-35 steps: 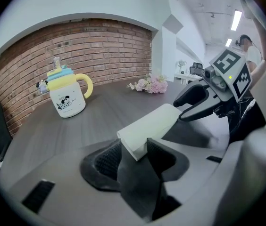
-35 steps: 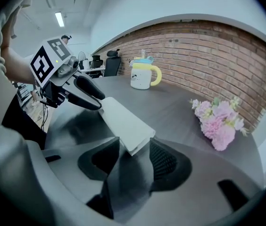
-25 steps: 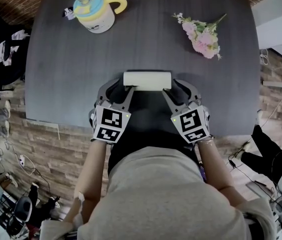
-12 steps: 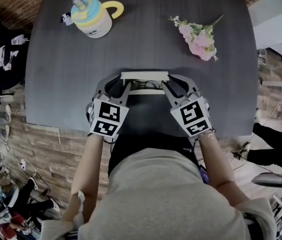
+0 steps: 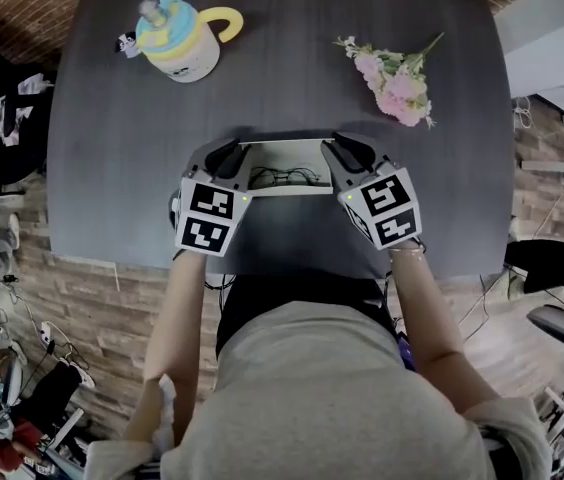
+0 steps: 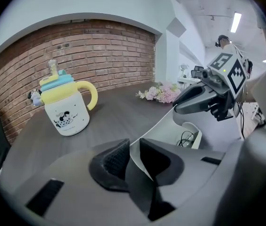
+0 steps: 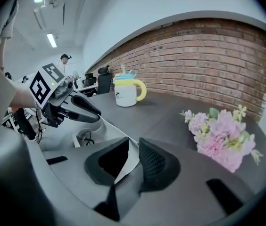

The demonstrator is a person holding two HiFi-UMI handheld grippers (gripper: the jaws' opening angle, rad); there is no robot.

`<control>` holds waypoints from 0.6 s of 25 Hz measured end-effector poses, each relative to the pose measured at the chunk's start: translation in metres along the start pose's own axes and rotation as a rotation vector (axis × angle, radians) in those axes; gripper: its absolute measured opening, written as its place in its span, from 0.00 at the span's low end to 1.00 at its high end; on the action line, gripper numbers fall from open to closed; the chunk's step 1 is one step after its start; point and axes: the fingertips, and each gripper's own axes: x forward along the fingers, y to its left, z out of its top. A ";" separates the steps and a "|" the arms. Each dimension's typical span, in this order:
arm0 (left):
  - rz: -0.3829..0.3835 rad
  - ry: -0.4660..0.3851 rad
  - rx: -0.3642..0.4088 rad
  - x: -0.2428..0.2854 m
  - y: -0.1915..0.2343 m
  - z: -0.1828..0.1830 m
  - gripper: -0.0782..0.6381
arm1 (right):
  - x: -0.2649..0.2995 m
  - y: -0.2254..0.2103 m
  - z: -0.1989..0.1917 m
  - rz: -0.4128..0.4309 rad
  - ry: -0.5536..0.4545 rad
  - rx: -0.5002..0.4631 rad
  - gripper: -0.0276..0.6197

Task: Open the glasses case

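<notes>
The white glasses case (image 5: 282, 168) lies open near the table's front edge, with dark glasses (image 5: 284, 177) showing inside. My left gripper (image 5: 230, 156) is at its left end and my right gripper (image 5: 340, 153) at its right end. In the left gripper view my left gripper's (image 6: 134, 152) jaws are closing, and the thin white lid (image 6: 166, 126) fills the gap between the pads. In the right gripper view my right gripper's (image 7: 134, 157) jaws are also closing, with the lid's other edge (image 7: 123, 166) pinched between them. Each gripper view shows the opposite gripper across the case.
A white cup with a yellow handle and blue lid (image 5: 180, 33) stands at the far left of the dark table (image 5: 282, 88). A pink flower bunch (image 5: 394, 73) lies at the far right. The person's body is close behind the front edge.
The case was shut a second ago; its lid has swung up and the glasses now show. Both grippers moved farther onto the table and their jaws narrowed.
</notes>
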 end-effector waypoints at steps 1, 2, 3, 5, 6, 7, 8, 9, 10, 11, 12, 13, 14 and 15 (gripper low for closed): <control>0.002 0.000 -0.009 0.001 0.002 0.000 0.22 | 0.002 -0.002 0.001 -0.002 0.002 0.005 0.16; 0.005 0.001 -0.018 0.003 0.004 0.001 0.22 | 0.004 -0.004 0.001 -0.004 0.004 0.008 0.16; 0.009 0.001 -0.027 0.004 0.005 0.001 0.22 | 0.006 -0.005 0.001 -0.005 0.006 0.012 0.16; 0.026 0.002 -0.043 0.005 0.007 0.001 0.22 | 0.009 -0.008 0.003 -0.005 0.009 0.025 0.16; 0.038 0.002 -0.052 0.006 0.007 0.000 0.22 | 0.011 -0.010 0.003 -0.006 0.010 0.034 0.15; 0.050 0.001 -0.060 0.006 0.008 0.000 0.22 | 0.012 -0.011 0.003 -0.007 0.012 0.044 0.15; 0.060 -0.001 -0.068 0.007 0.009 0.000 0.22 | 0.013 -0.012 0.003 -0.010 0.013 0.054 0.15; 0.066 -0.002 -0.076 0.008 0.010 0.000 0.22 | 0.014 -0.012 0.003 -0.012 0.015 0.063 0.15; 0.070 -0.003 -0.084 0.009 0.011 0.000 0.22 | 0.015 -0.013 0.002 -0.015 0.017 0.072 0.15; 0.073 -0.003 -0.092 0.010 0.011 0.000 0.22 | 0.016 -0.013 0.002 -0.018 0.019 0.080 0.15; 0.076 -0.003 -0.096 0.010 0.012 0.000 0.22 | 0.017 -0.014 0.002 -0.019 0.021 0.090 0.15; 0.077 -0.003 -0.098 0.011 0.012 0.000 0.22 | 0.017 -0.014 0.002 -0.019 0.023 0.102 0.15; 0.077 -0.003 -0.100 0.011 0.013 0.000 0.22 | 0.018 -0.014 0.001 -0.018 0.026 0.114 0.15; 0.076 -0.003 -0.102 0.011 0.012 0.000 0.22 | 0.018 -0.014 0.001 -0.017 0.028 0.123 0.15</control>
